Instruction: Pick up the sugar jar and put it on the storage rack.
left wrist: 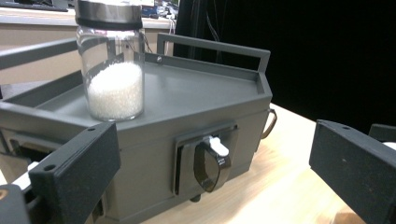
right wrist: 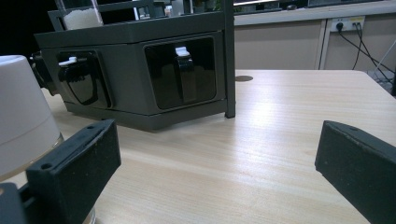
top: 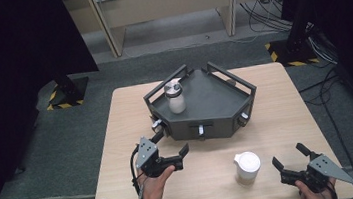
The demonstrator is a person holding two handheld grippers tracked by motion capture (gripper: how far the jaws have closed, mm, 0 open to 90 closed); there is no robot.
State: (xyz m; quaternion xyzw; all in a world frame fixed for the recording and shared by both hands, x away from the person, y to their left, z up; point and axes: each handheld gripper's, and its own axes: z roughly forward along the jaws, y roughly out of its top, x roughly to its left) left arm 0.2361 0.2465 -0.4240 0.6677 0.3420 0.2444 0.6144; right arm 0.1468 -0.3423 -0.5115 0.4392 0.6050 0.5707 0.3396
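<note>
In the high view, the white-lidded plastic jar [top: 247, 168] stands on the wooden tabletop [top: 204, 187] near the right tongs [top: 289, 161], which are wide open and empty. The left tongs [top: 172, 150] are open and empty too.

In the right gripper view, the jar [right wrist: 21, 130] looks light, smooth and probably slippery; its body under the lid seems the best place to hold.

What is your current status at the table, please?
Left gripper open, facing grey tray. Right gripper open, beside white-lidded jar. Jar of white grains on tray. Nothing between.
</note>
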